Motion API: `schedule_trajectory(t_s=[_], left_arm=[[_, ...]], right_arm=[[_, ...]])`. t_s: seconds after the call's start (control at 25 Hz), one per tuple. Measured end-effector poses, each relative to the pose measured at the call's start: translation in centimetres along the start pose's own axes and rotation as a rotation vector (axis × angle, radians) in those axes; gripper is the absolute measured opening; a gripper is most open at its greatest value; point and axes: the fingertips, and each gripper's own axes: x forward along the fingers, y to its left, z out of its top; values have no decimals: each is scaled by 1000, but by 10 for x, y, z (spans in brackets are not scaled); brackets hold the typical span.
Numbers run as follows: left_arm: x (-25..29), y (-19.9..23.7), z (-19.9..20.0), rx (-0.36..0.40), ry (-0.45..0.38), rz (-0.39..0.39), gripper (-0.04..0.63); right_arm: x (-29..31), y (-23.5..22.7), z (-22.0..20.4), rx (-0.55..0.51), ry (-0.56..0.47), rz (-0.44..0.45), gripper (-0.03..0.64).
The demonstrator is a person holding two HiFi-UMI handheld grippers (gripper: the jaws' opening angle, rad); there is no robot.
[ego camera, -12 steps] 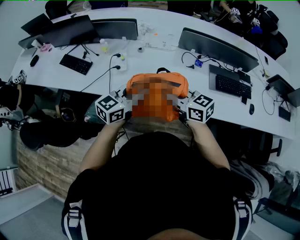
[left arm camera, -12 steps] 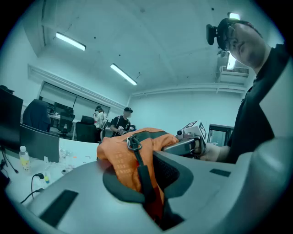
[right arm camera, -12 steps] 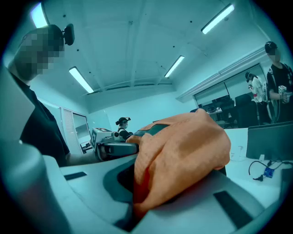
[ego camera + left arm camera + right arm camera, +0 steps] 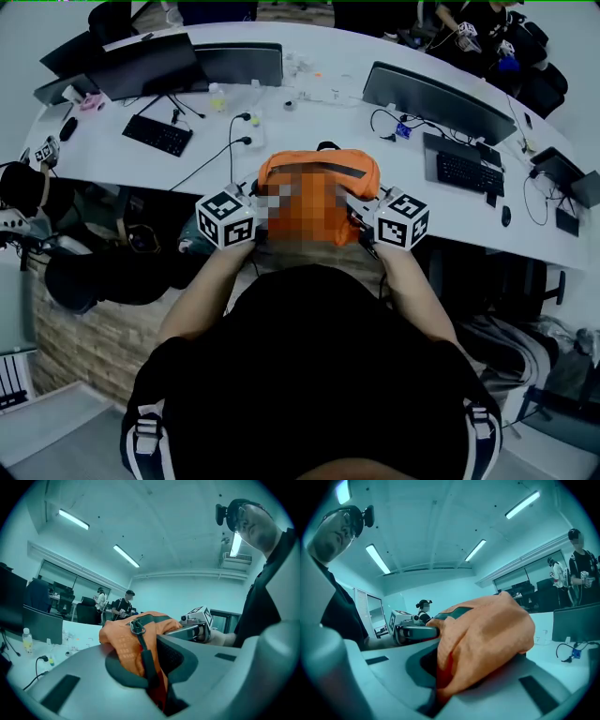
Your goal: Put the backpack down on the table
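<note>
An orange backpack [image 4: 319, 169] with dark trim hangs between my two grippers over the near edge of the white curved table [image 4: 281, 117]; a mosaic patch covers its middle. The left gripper [image 4: 258, 223] is shut on the pack's left side, with orange fabric and a dark strap [image 4: 140, 653] pinched between its jaws [image 4: 150, 677]. On the other side, the right gripper [image 4: 361, 223] is shut on a fold of orange fabric [image 4: 487, 630] caught in its jaws [image 4: 440, 672]. Each gripper view shows the opposite gripper beyond the pack [image 4: 197, 623] [image 4: 410, 631]. Whether the pack's bottom touches the table is hidden.
Dark monitors [image 4: 436, 98] [image 4: 239, 61] stand along the table, with keyboards [image 4: 157, 134] [image 4: 461, 169], cables [image 4: 230, 141], a mouse [image 4: 503, 217] and a small bottle [image 4: 217, 94]. Office chairs [image 4: 84, 272] sit below the table's edge at left. People stand at the far desks [image 4: 581, 569].
The backpack and both grippers stay almost where they were; only the head view has shifted slightly.
</note>
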Motion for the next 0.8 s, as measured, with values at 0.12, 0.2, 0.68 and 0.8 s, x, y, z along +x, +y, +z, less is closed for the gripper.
schedule_trajectory(t_s=[0.12,0.2,0.68,0.8], left_arm=[[-20,8,-1,0,9,-5,63],[-31,10,1,5,13,-6,63],[-48,15,-4,-22,13,-25,64],[-41,22,-5,-22,19,-27,64]], right_arm=[[18,12,-1,23,-18,-15,25],[26,20,-1,36,-27,-22,25],[43,25,-7,38,-21,-110,25],[45,15,-7,33,-28,-133,25]])
